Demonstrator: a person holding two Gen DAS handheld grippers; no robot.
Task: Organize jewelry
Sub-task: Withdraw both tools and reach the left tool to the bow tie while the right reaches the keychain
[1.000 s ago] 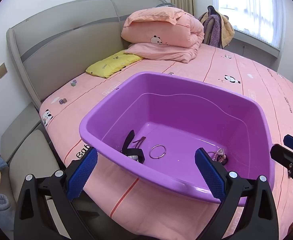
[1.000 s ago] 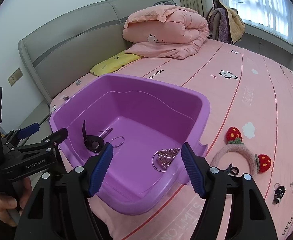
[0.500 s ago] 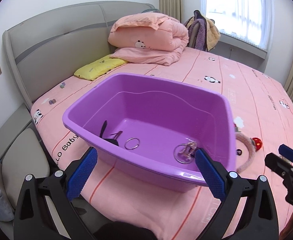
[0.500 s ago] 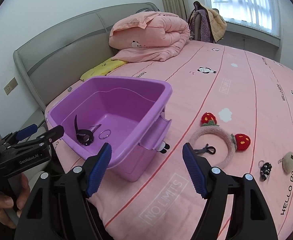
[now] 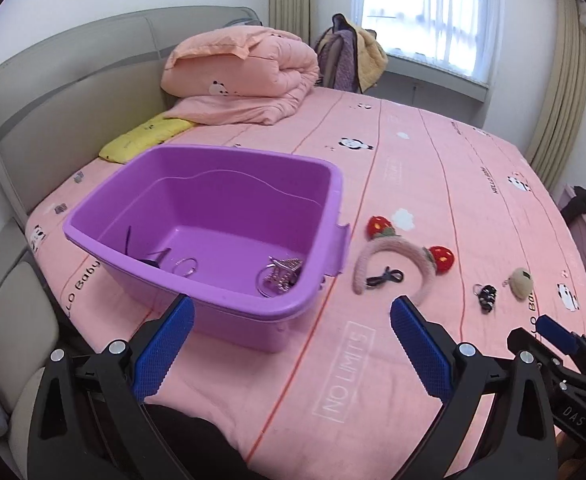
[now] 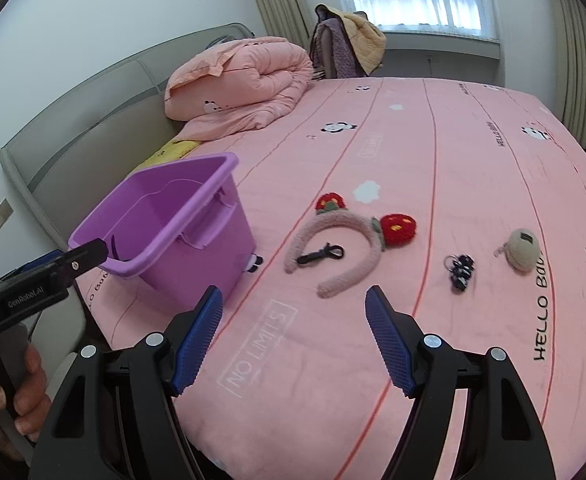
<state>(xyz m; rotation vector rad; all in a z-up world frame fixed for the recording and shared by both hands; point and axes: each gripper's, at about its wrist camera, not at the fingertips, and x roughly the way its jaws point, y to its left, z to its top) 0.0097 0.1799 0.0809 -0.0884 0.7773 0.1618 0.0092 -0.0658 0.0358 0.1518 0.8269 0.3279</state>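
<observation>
A purple tub (image 5: 335,184) (image 6: 229,164) stands on the pink bed and holds a silver ring (image 5: 187,267), a silver hair claw (image 5: 283,276) and a black strap (image 5: 149,258). To its right lie a pink headband with red strawberries (image 5: 397,250) (image 6: 333,224), a small black clip (image 5: 385,278) (image 6: 319,255), a black keyring charm (image 5: 485,297) (image 6: 459,270) and a beige round pouch (image 5: 520,282) (image 6: 524,249). My left gripper (image 5: 291,316) stands open over the tub's near right corner, nothing in it. My right gripper (image 6: 293,304) is open and empty, short of the headband.
A folded pink quilt (image 5: 241,76) and a yellow pillow (image 5: 145,140) lie by the grey headboard (image 5: 53,92). A chair draped with clothes (image 5: 353,60) stands under the window. A hand (image 6: 9,392) holds the left gripper's handle at the bed's near edge.
Both grippers have swung to the right, away from the tub's inside. The headband, clip, charm and pouch have come into view. The tub has slid left in both views. Nothing was picked up.
</observation>
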